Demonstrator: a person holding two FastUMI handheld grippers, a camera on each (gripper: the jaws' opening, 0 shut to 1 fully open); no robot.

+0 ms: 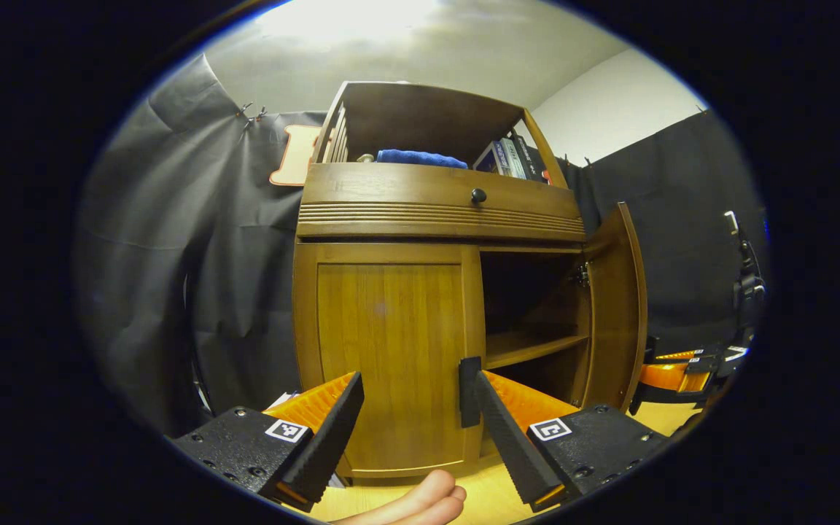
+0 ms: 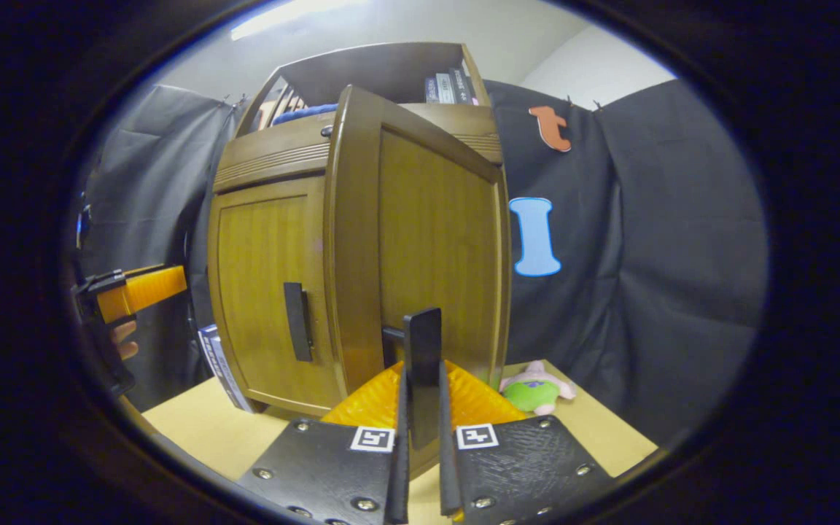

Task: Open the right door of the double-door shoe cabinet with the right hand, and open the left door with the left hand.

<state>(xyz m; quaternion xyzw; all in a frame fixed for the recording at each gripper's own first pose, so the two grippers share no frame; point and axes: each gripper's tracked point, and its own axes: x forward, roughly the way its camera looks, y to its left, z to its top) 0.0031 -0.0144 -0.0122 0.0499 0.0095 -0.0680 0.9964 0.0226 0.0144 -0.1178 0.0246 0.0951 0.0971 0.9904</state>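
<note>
In the left gripper view the wooden shoe cabinet (image 1: 391, 335) faces me. Its left door (image 1: 389, 350) is closed and its right door (image 1: 613, 306) stands swung out, baring a shelf (image 1: 533, 346). My left gripper (image 1: 416, 380) is open in front of the left door. The door's dark handle (image 1: 468, 394) sits by the tip of the right-hand finger, ungripped. In the right gripper view my right gripper (image 2: 422, 408) is shut on the right door's dark handle (image 2: 424, 350), with the door (image 2: 420, 248) edge-on before me. The left door's handle (image 2: 297, 321) shows beside it.
A drawer with a round knob (image 1: 478, 195) runs above the doors. A blue cloth (image 1: 420, 157) and books (image 1: 511, 159) lie on the top shelf. A plush toy (image 2: 537, 390) rests on the table (image 2: 194, 430) right of the cabinet, and a booklet (image 2: 214, 357) leans at its left.
</note>
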